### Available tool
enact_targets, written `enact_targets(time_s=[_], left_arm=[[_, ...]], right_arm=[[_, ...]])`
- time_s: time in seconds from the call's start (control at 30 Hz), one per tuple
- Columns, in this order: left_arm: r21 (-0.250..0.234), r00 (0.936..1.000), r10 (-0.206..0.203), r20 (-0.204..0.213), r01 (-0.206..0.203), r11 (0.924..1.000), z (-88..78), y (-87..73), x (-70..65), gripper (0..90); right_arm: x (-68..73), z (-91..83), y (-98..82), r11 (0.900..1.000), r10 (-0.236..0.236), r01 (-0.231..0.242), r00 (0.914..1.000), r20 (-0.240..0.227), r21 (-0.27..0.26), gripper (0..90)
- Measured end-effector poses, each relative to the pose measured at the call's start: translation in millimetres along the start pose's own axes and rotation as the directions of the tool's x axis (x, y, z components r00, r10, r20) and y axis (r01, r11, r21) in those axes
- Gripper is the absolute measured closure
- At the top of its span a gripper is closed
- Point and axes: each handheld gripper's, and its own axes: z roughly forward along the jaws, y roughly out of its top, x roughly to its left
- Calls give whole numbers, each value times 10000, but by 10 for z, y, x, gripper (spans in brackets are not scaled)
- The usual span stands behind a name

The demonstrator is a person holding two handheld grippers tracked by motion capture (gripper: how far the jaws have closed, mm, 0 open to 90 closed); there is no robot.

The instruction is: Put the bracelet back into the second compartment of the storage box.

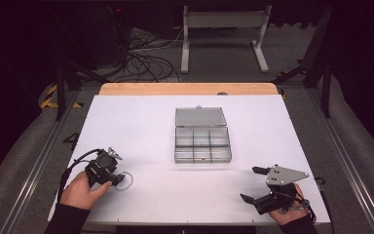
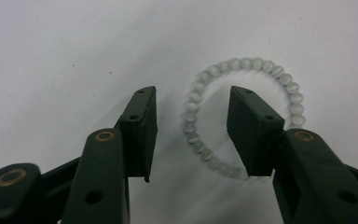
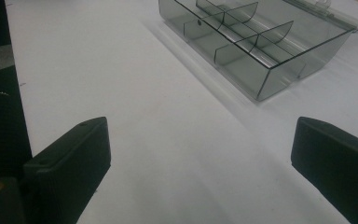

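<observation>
Step in hand: picking up the bracelet [image 2: 242, 116], judged from how the left gripper [image 2: 192, 126] stands over it.
Left gripper: about half open, nothing clamped; one jaw stands outside the ring of beads, the other inside it, so one side of the ring lies in the gap and the pads do not press on it.
Doing it well: lower until the tips meet the table, then close gently on that one side of the ring; squeeze too hard and round beads will likely roll out of the pads.
Bracelet, place: on the table [image 1: 141, 122], well to the left of the box [image 1: 202, 145] and nearer the person.
Bracelet, make: small round beads, milky pale grey-green, glossy, strung in a loose ring that lies flat.
Table: smooth matt white sheet, with a wooden strip at the far edge.
Box: clear smoky plastic, rectangular, thin dividers forming small compartments, hinged lid laid open behind it.
Right gripper [image 1: 253, 184]: to the right of the box and nearer the person, jaws wide apart, holding nothing.
</observation>
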Motion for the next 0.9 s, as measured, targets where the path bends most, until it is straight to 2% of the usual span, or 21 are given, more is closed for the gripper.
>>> enact_targets(time_s=[0.27, 0.3, 0.33, 0.43, 0.47, 0.53, 0.8, 0.9], left_arm=[[44, 9999, -137, 30, 137, 9999, 4, 9, 12, 623], [74, 9998, -106, 151, 105, 9999, 5, 12, 20, 674], [138, 9988, -191, 445, 185, 9997, 8, 17, 28, 701], [196, 9984, -254, 511, 244, 9995, 6, 21, 32, 754], [214, 9984, -284, 479, 274, 9994, 6, 21, 34, 837], [189, 9986, -355, 398, 348, 9992, 6, 20, 42, 841], [259, 9977, -438, 515, 425, 9988, 5, 28, 51, 845], [208, 9984, -445, 351, 438, 9988, -9, 26, 53, 845]], right_arm=[[1, 1, -2, 10000, -9, 9, 10000, -9, 26, 56], [2, 2, -3, 10000, -3, 3, 10000, -13, 9, 56], [2, 1, -3, 10000, -3, 3, 10000, -14, 3, 56], [3, 0, -3, 10000, -5, 5, 10000, -20, 3, 56], [3, -1, -3, 10000, -26, 26, 10000, -19, 21, 56], [3, -2, -4, 10000, -18, 18, 10000, -21, 1, 57], [3, -3, -5, 10000, -28, 28, 10000, -29, 0, 57], [3, -4, -4, 10000, -41, 41, 10000, -17, 22, 56]])
